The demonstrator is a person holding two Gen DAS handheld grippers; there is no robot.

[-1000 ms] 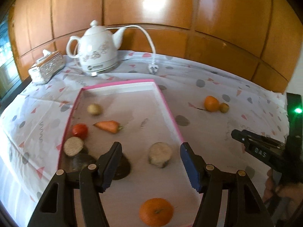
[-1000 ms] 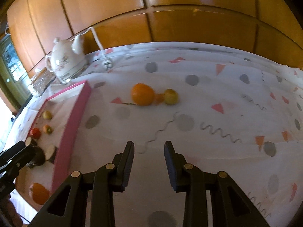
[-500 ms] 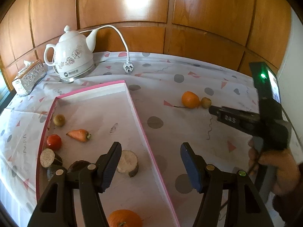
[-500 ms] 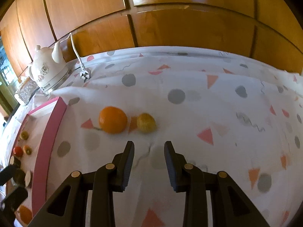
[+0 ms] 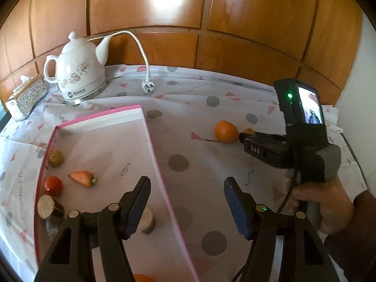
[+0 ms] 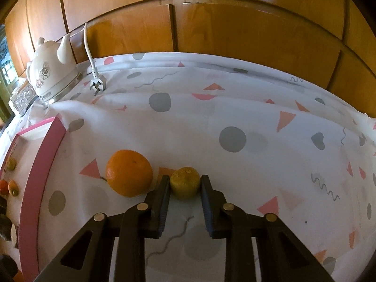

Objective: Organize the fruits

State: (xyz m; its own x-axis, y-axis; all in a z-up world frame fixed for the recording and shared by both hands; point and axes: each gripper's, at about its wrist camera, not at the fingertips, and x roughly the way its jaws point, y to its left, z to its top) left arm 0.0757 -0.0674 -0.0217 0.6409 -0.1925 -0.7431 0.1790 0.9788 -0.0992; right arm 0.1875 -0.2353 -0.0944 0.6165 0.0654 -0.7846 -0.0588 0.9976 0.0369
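In the right wrist view my right gripper [image 6: 185, 184] is open, its two fingers on either side of a small yellow-green fruit [image 6: 185, 182] lying on the tablecloth. An orange [image 6: 128, 172] lies just left of it. In the left wrist view my left gripper [image 5: 188, 202] is open and empty, held above the right rim of the pink-edged tray [image 5: 155, 150]. The tray holds a carrot piece [image 5: 81, 177], a tomato [image 5: 53, 185], a small brownish fruit [image 5: 56, 157] and cut round pieces [image 5: 45, 206]. The orange [image 5: 226, 131] and the right gripper's body [image 5: 291, 145] show there too.
A white kettle [image 5: 78, 77] with its cord and plug [image 5: 148, 87] stands at the back left, beside a glittery tissue box [image 5: 25, 97]. Wood panelling runs behind the table. The patterned cloth [image 6: 258, 141] covers the table to the right.
My right gripper has moved forward until the yellow-green fruit sits between its fingers. My left gripper has swung right, from over the tray's middle to its right rim.
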